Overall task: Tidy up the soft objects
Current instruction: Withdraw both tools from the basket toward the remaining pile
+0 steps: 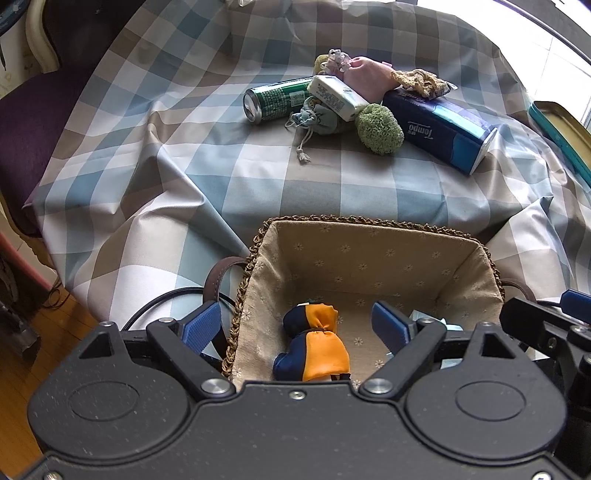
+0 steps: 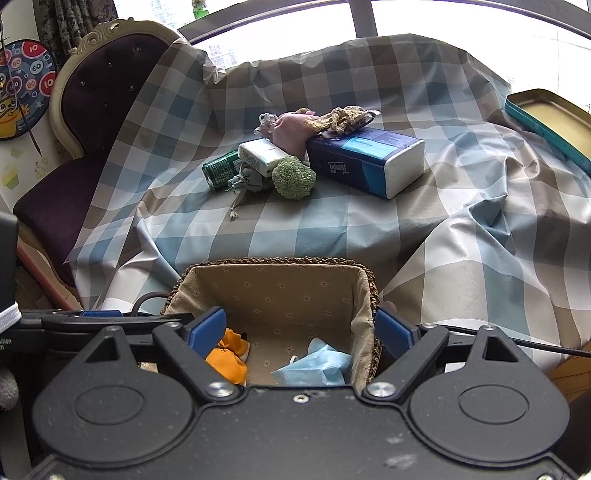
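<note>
Left wrist view, left tool (image 1: 297, 326) open above basket (image 1: 354, 222), orange-and-navy pouch (image 1: 317, 343) lying loose between its fingers on the basket floor, right wrist view, right tool (image 2: 300, 330) open, empty, blue face mask (image 2: 314, 365) below it in the basket (image 2: 273, 262)

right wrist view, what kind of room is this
Probably a home living or dining room: an ornate purple-upholstered chair, a toy dartboard on the wall, and a table under a checked tablecloth by a window.

The left gripper (image 1: 299, 325) and the right gripper (image 2: 301, 330) both point downward, jaws wide apart, holding nothing between them.
</note>
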The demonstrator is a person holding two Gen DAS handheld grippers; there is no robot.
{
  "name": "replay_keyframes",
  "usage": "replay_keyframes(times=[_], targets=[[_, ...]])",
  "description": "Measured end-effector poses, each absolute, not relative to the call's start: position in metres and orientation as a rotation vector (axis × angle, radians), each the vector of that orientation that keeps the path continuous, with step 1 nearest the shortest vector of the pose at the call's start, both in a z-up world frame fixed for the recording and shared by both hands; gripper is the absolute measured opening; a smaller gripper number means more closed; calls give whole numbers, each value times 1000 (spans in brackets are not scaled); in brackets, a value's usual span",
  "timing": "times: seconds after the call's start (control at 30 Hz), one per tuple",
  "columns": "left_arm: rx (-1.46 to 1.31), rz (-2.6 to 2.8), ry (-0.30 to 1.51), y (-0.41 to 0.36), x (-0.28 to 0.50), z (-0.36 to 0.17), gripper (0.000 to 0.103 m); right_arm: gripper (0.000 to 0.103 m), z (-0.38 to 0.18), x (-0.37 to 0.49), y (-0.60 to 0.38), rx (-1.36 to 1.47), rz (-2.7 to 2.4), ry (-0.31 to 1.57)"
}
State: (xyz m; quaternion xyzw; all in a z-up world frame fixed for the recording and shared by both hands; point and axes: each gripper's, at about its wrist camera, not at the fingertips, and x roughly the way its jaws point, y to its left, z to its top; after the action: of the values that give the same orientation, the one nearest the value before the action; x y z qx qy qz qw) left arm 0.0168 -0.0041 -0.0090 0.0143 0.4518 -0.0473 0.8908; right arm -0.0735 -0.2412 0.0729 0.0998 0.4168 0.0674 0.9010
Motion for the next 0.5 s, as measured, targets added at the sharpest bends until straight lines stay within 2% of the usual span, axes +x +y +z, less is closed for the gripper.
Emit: replay_keyframes(times=[0.5], targets=[[43, -103, 931, -6, 18, -10, 86, 90, 68, -65, -242, 224, 120, 882]])
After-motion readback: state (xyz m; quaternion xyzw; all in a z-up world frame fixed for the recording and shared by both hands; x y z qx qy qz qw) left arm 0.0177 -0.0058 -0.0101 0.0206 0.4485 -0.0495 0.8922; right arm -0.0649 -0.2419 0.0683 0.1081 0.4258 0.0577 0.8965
